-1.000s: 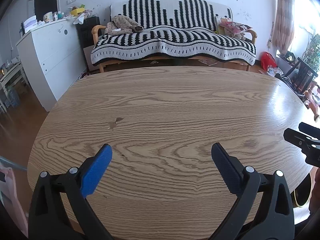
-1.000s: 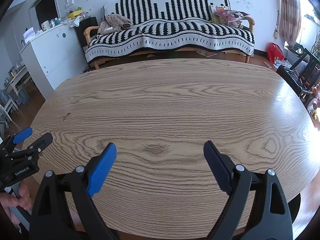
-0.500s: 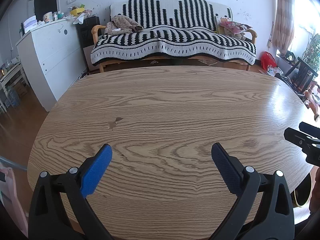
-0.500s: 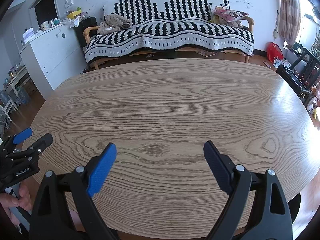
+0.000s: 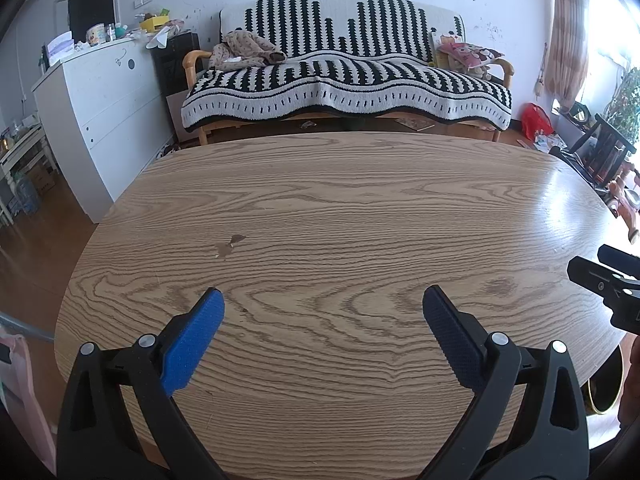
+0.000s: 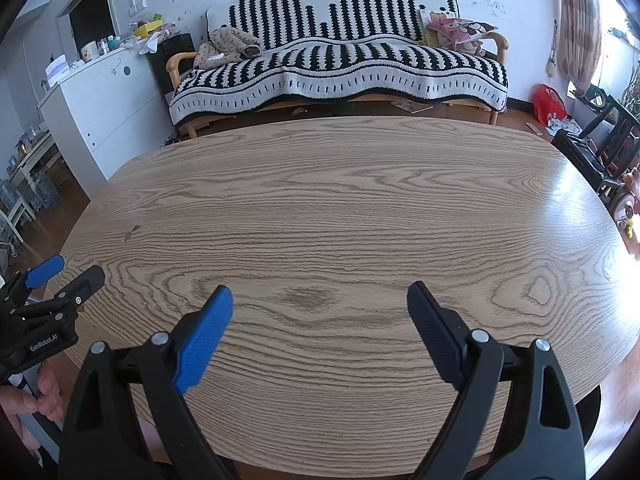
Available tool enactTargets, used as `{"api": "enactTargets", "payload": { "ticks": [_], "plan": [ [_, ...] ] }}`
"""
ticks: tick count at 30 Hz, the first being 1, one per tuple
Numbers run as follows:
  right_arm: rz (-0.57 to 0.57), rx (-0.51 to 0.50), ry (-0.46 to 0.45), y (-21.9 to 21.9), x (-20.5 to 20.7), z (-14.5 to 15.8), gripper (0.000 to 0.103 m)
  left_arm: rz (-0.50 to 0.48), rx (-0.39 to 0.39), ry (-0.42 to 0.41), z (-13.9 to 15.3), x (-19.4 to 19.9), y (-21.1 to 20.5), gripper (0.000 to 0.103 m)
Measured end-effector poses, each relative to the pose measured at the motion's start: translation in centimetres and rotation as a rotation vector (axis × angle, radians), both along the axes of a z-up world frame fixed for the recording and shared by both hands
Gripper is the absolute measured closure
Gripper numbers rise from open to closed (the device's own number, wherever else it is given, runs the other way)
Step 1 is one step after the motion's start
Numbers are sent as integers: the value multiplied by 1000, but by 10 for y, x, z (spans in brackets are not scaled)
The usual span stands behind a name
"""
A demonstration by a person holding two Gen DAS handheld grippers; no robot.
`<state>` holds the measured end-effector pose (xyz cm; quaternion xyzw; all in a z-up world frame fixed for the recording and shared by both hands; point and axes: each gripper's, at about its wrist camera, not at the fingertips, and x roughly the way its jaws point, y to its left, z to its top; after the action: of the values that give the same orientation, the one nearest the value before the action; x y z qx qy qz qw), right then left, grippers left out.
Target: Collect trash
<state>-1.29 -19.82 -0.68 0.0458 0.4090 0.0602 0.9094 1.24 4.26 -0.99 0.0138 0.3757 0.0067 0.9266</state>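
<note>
Over the table (image 5: 360, 208), L to R: nothing's changed vs a sec ago. Left gripper (image 5: 323, 312) wide open, empty; right gripper (image 6: 320, 308) likewise. No trash visible — only a small mark (image 5: 230, 245), maybe a stain.

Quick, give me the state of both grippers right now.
Left gripper: open, nothing between its pads, above the wooden table.
Right gripper: open, empty too, above the same table.
</note>
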Motion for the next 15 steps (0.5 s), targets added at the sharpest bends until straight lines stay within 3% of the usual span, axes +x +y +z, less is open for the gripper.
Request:
{"api": "enactTargets", "payload": {
  "ticks": [15],
  "plan": [
    [0,-3,3,-2,1,-3,17,4,-3,0,1,-1,-1,6]
  ]
}}
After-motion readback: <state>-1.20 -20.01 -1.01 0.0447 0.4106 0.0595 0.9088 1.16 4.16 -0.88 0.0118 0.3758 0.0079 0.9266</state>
